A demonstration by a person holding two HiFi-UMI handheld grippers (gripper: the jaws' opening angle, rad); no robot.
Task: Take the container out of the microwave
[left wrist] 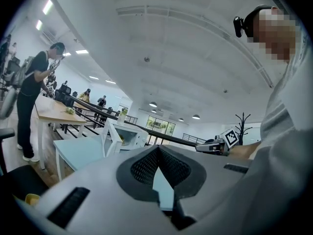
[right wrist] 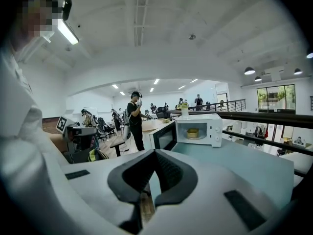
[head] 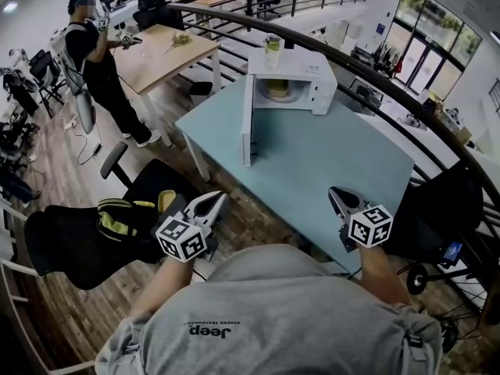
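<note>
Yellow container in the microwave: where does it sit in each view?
Head view: upper centre, round yellow container inside the open white microwave.
Left gripper view: left of centre, a faint yellow patch in the cavity.
Right gripper view: right of centre, clear in the cavity.
Shared landmark: the microwave's swung-open door.

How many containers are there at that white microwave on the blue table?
2. A round yellowish container sits inside the open white microwave; a clear jar with greenish contents stands on its top. More could hide deeper inside.
</note>
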